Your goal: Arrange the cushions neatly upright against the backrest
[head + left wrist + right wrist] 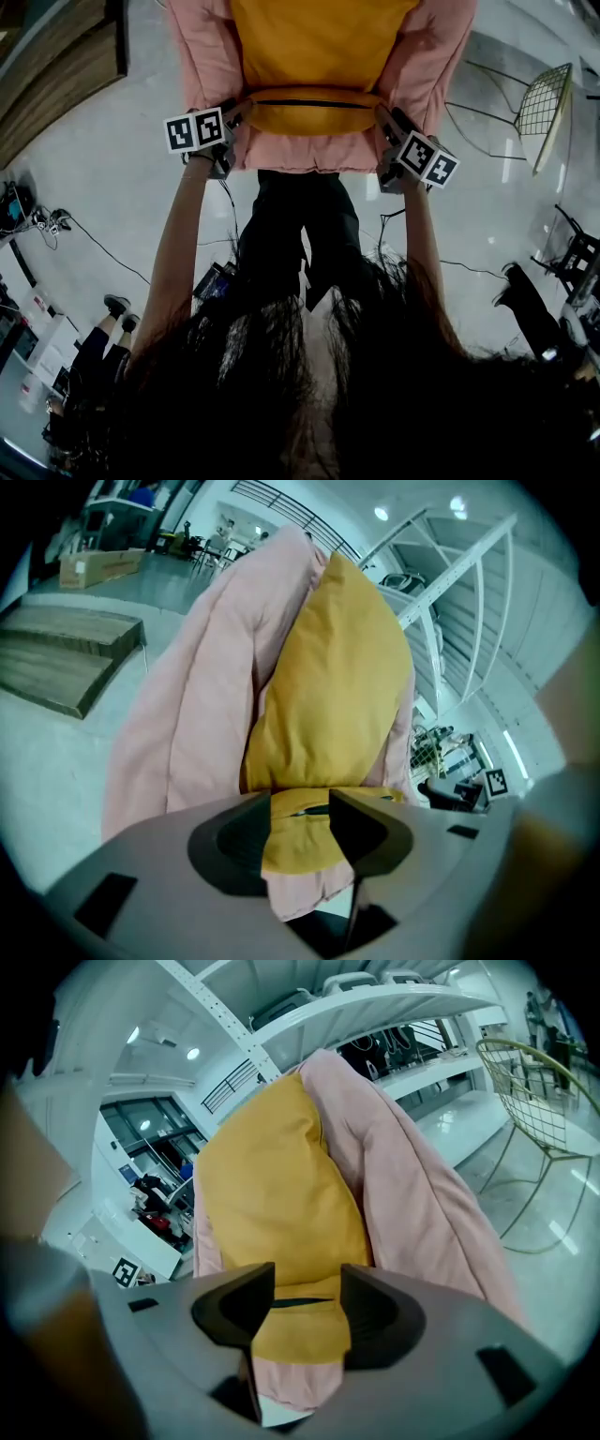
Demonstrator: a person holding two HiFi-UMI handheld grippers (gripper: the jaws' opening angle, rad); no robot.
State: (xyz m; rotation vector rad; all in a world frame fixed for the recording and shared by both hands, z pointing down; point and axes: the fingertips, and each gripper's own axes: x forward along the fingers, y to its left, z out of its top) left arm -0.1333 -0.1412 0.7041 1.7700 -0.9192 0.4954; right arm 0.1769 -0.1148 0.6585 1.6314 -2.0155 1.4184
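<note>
The floor (112,187) is pale grey and shiny. Past the left gripper (300,806), off to its left, sit low wooden steps (66,658), with a brown box (98,566) farther back. On that side thin black cables (103,248) trail over the floor, back nearer the person. Out to the right of the right gripper (307,1283) stands a gold wire chair (539,1101), well apart from it. Some tall white shelves (375,1002) rise far behind the cushions.

Straight ahead of both grippers the yellow cushion (319,47) stands up tall. It leans on the big pink cushion (206,56) behind it. The pink one sticks out wider on both sides. The yellow cushion's bottom edge has a dark zip line and runs from one gripper across to the other.

Each gripper has one bottom corner. Its jaws stand partly apart, and they pinch the yellow edge with the pink edge under it. The pink edge pokes back through the jaws toward each handle.

A wide stretch of floor lies left of the left gripper, and another lies right of the right gripper. Close behind the grippers are the person's dark trouser legs (291,225).
</note>
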